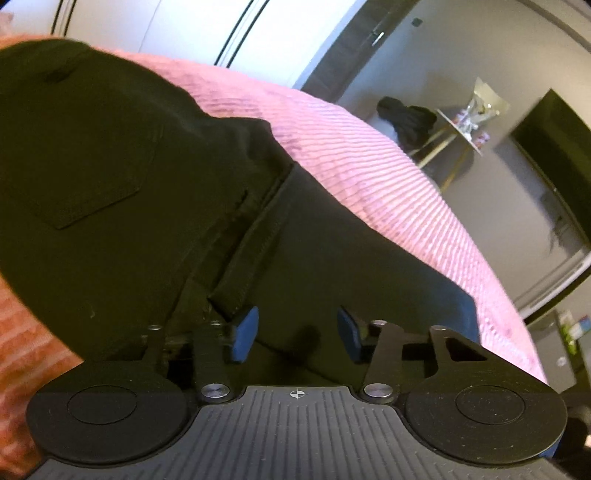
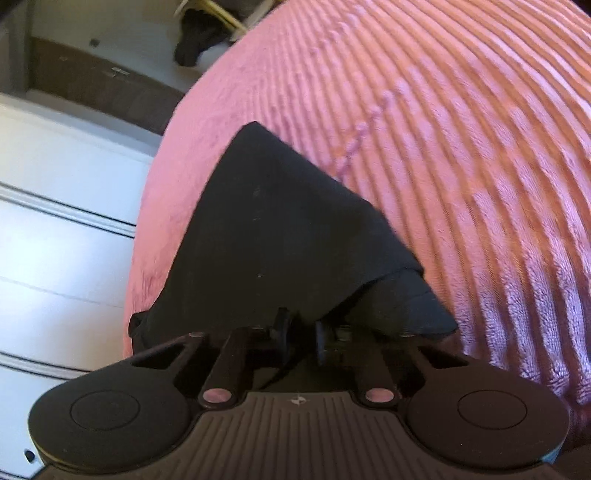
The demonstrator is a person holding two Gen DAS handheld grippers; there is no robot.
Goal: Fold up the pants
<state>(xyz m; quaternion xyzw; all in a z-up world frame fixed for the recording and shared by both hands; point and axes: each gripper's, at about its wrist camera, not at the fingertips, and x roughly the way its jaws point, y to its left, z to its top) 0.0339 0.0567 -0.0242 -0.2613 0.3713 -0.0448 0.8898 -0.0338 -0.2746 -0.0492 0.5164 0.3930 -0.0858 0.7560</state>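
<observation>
Where the left wrist view begins, at its lower edge, the left gripper (image 1: 298, 334) is seen with its blue-padded fingers (image 1: 245, 332) spread apart, and nothing is held between them. Directly beneath and ahead of the pads, the black fabric pants (image 1: 110, 192) are spread over the pink ribbed plush bedspread (image 1: 388, 177). A hemmed band of the dark cloth runs diagonally away from the left pad, and a square patch pocket (image 1: 85, 173) is seen further up on the left (its stitched edge is just visible against the fabric). Beyond the pants, the bedspread curves off to the right. Further still, a small round side table with pale wooden legs (image 1: 454, 136) is made out, with a dark bundle of clothing (image 1: 406, 118) beside it and a dark flat television screen (image 1: 554, 166) on the grey wall. White wardrobe panels with thin black lines (image 1: 184, 26) stand at the far top.

In the right wrist view, the right gripper (image 2: 301, 332) is pressed together on a fold of the same black pants (image 2: 273, 229), the cloth being bunched over and around the dark fingertips. From the pinch, the fabric rises in a rough triangle to a pointed corner, and it lies against the pink bedspread (image 2: 461, 147), whose ribs sweep away to the right. White drawer fronts (image 2: 66, 221) are seen at the left, past the edge of the bed, and a dark strip of floor or skirting lies beyond them.
</observation>
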